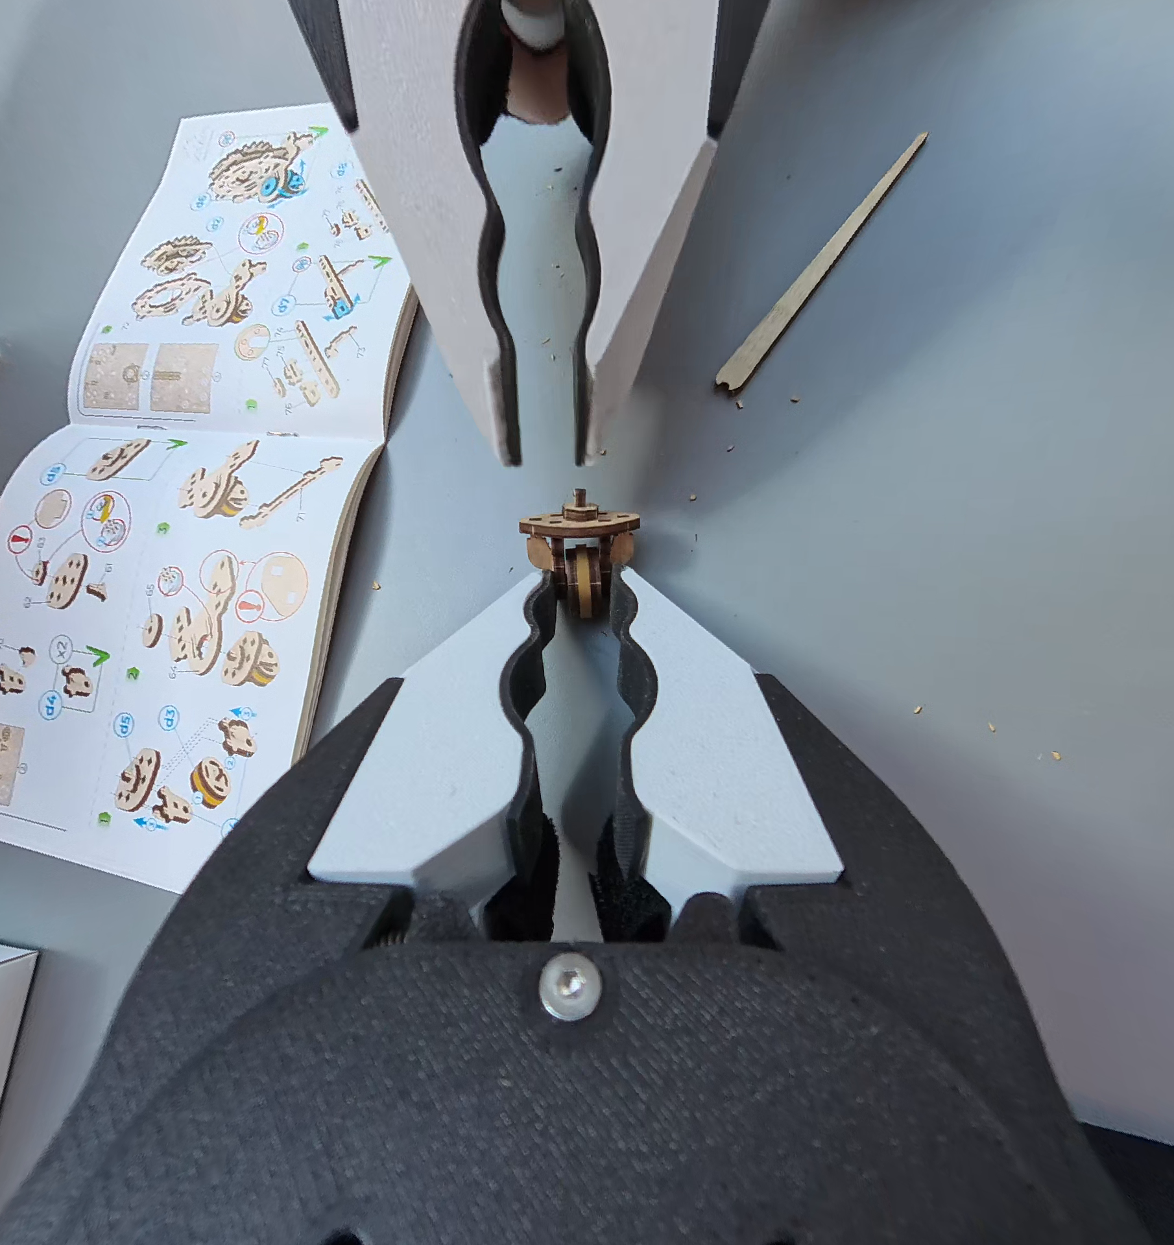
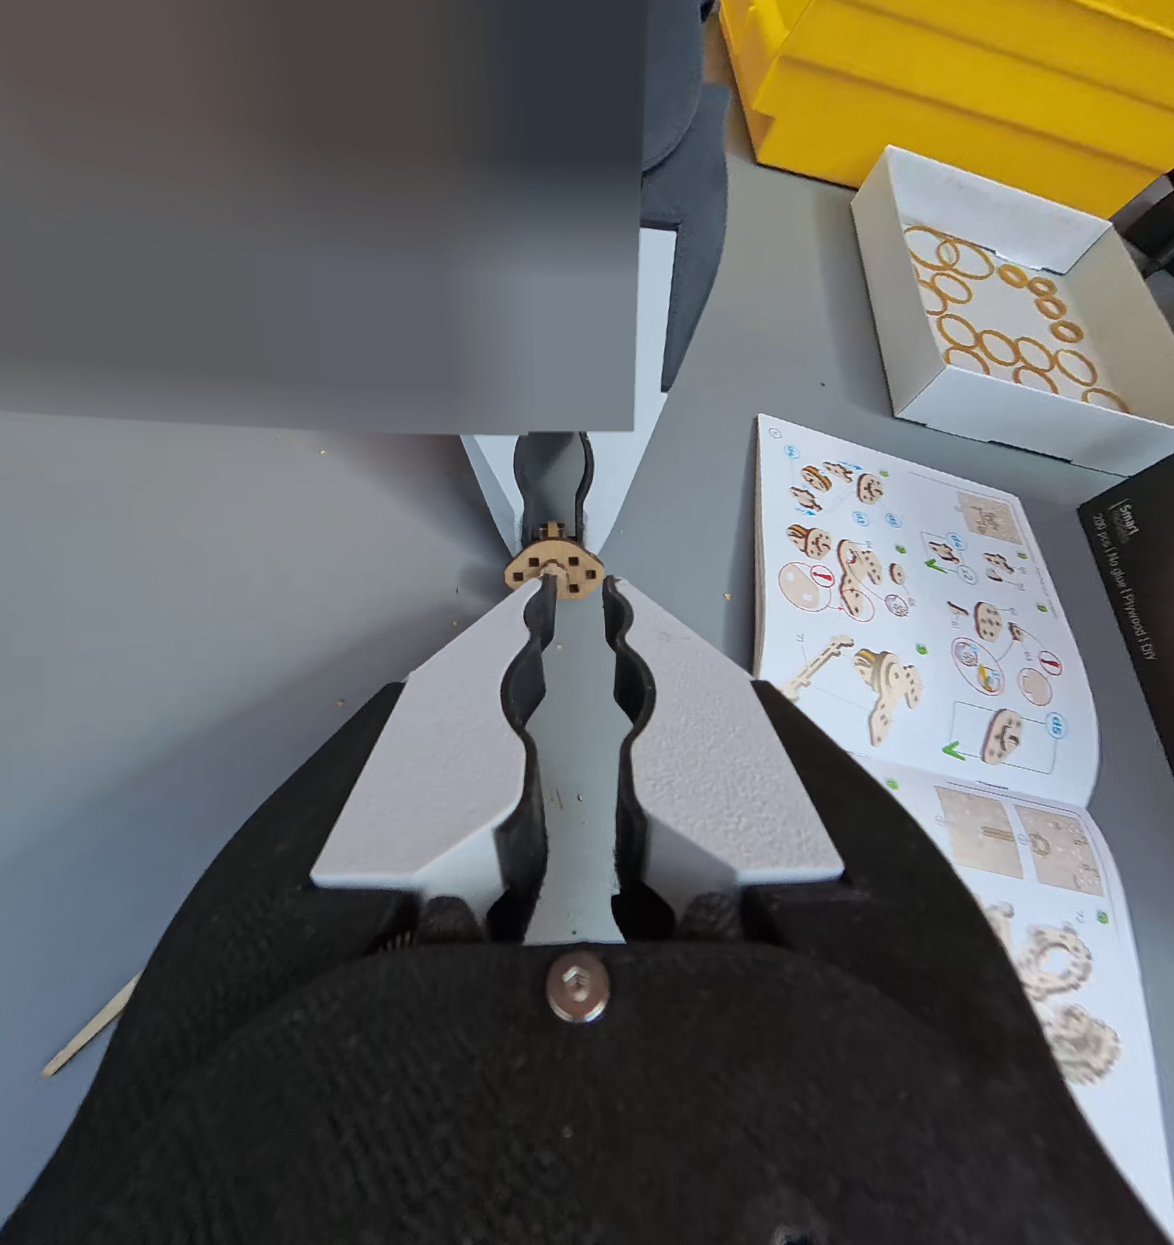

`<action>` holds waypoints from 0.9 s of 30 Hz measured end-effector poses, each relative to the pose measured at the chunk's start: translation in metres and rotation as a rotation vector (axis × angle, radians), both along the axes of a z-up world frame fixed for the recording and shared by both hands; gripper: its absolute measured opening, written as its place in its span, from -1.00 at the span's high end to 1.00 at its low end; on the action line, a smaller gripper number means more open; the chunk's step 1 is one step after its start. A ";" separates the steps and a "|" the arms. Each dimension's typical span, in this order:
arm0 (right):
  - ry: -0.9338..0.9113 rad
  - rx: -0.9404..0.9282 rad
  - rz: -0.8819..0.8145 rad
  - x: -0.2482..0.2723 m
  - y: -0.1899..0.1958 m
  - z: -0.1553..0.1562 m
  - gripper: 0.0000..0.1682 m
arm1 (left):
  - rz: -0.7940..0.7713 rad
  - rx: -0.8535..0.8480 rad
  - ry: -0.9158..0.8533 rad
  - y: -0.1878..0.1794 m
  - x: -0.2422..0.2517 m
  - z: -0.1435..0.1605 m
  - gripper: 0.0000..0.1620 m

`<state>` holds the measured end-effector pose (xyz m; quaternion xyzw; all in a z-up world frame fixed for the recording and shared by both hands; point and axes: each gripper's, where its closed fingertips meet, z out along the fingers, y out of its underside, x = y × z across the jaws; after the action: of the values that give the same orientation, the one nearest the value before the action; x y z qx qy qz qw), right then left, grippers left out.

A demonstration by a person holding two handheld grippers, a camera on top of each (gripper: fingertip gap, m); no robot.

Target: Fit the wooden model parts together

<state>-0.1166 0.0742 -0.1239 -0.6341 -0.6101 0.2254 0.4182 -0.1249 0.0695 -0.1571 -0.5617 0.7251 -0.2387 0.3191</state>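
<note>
A small wooden model assembly (image 1: 579,524) has a flat holed plate with a short peg, and a wheel underneath. My left gripper (image 1: 579,587) is shut on the wheel and holds the assembly above the grey table, plate facing away. My right gripper (image 1: 549,461) faces it from the opposite side, open by a narrow gap and empty, its tips just short of the peg. In the right wrist view my right gripper (image 2: 574,585) sits right at the plate (image 2: 581,569), with the left gripper (image 2: 552,519) behind it.
An open instruction booklet (image 1: 200,539) lies on the table beside the grippers; it also shows in the right wrist view (image 2: 908,606). A thin wooden stick (image 1: 820,269) lies on the other side. A white box of rubber rings (image 2: 921,397), yellow bins (image 2: 975,87) and a black box (image 2: 1150,606) lie beyond the booklet. Only a small space, under 4 cm, lies between the two pairs of fingers. My right tips are roughly 10 centimeters from the thin wooden stick (image 1: 820,269).
</note>
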 end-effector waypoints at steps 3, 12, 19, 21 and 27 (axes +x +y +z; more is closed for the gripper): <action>-0.026 -0.004 0.037 -0.013 -0.004 -0.009 0.85 | 0.003 -0.015 0.001 0.000 0.000 0.000 0.83; -0.068 -0.036 -0.003 -0.007 0.001 -0.008 0.80 | -0.001 0.007 0.001 0.000 0.000 0.000 0.83; -0.048 -0.071 -0.032 -0.002 0.003 -0.008 0.79 | -0.001 0.009 0.001 0.000 0.000 0.000 0.83; 0.013 -0.071 -0.028 -0.002 0.002 0.000 0.82 | -0.002 0.022 -0.001 0.000 0.000 0.000 0.83; -0.020 -0.070 -0.028 -0.002 0.002 -0.003 0.81 | -0.002 0.022 0.000 0.000 0.000 0.000 0.83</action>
<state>-0.1181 0.0763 -0.1273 -0.6590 -0.5972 0.2344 0.3925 -0.1246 0.0697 -0.1571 -0.5574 0.7281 -0.2310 0.3252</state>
